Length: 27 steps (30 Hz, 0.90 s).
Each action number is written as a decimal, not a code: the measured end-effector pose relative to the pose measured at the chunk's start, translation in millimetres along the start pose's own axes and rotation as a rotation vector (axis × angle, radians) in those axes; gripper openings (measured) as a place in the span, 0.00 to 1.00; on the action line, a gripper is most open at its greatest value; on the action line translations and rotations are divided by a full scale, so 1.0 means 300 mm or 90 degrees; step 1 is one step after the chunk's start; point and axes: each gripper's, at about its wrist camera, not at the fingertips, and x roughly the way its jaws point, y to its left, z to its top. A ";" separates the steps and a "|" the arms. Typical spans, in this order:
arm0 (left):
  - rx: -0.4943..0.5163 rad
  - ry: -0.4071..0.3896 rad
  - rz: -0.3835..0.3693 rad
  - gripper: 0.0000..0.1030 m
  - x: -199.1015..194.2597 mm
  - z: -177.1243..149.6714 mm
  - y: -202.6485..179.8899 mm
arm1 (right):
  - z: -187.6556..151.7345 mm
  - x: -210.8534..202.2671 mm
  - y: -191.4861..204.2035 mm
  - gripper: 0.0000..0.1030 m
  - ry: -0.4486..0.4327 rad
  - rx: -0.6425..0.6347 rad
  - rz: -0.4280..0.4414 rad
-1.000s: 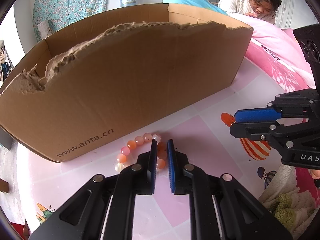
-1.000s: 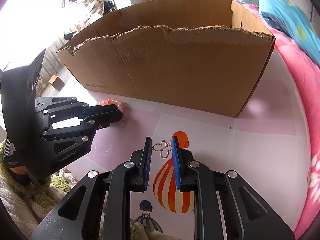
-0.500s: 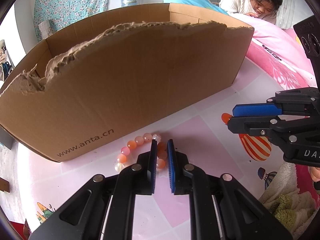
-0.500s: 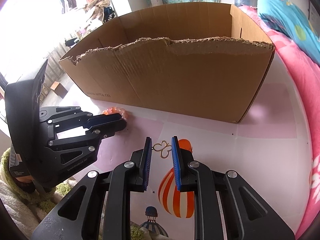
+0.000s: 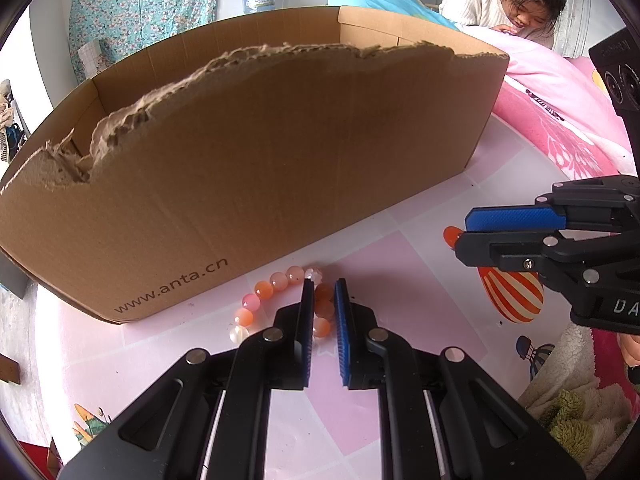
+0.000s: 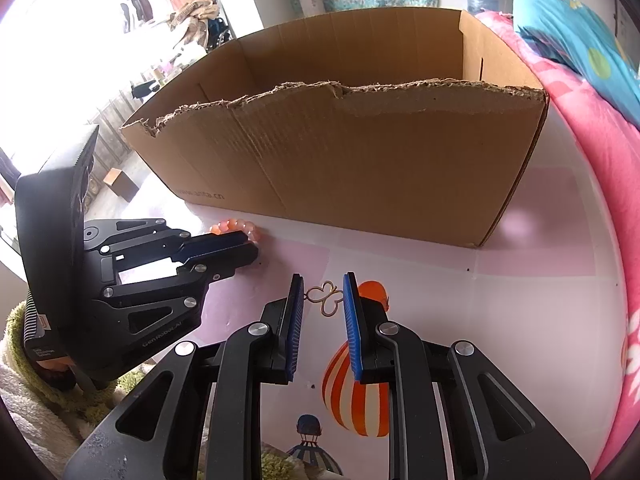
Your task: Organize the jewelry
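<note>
A bracelet of orange and pink beads [image 5: 276, 282] lies on the pink tabletop at the foot of a torn cardboard box [image 5: 280, 160]. My left gripper [image 5: 323, 292] is shut on the bracelet's right part, with beads showing between its blue pads. In the right wrist view the bracelet [image 6: 236, 226] peeks out behind the left gripper [image 6: 252, 248]. My right gripper [image 6: 322, 288] is shut on a small gold butterfly-shaped piece [image 6: 325, 299], held just above the table. From the left wrist view the right gripper [image 5: 464, 234] hangs to the right, and the piece is hidden there.
The box [image 6: 360, 160] is open-topped and its inside is hidden. A hot-air balloon print [image 6: 356, 392] marks the table cloth. A pink blanket [image 5: 560, 100] lies to the right, with a person [image 5: 500, 0] leaning on it. A fluffy towel [image 5: 580, 412] sits at the near right.
My right gripper has lifted slightly with the gold piece between its pads, and in the left wrist view it has shifted left. The left gripper and bracelet have stayed put.
</note>
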 end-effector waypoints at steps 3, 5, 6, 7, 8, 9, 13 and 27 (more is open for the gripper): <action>0.000 0.000 0.000 0.10 0.000 0.000 0.000 | -0.001 0.000 0.002 0.17 0.000 0.001 0.000; 0.000 0.000 0.000 0.10 0.000 0.001 -0.001 | -0.002 0.000 0.003 0.17 0.000 0.001 0.000; 0.000 0.000 0.000 0.10 0.000 0.001 -0.001 | -0.002 0.002 0.004 0.17 -0.001 0.001 -0.001; 0.000 0.000 0.000 0.10 0.000 0.001 -0.001 | -0.002 0.001 0.005 0.17 -0.001 0.002 -0.001; -0.001 -0.001 -0.001 0.10 0.000 0.001 -0.001 | -0.003 0.001 0.005 0.17 -0.001 0.002 0.000; 0.000 -0.002 -0.002 0.10 0.000 0.001 -0.001 | -0.003 0.002 0.006 0.17 -0.001 0.002 -0.001; 0.011 -0.013 -0.005 0.10 -0.002 -0.010 0.001 | -0.008 0.007 0.008 0.17 -0.002 0.005 0.001; -0.057 -0.122 -0.130 0.09 -0.200 -0.029 0.143 | 0.022 -0.174 -0.082 0.17 -0.080 0.053 0.042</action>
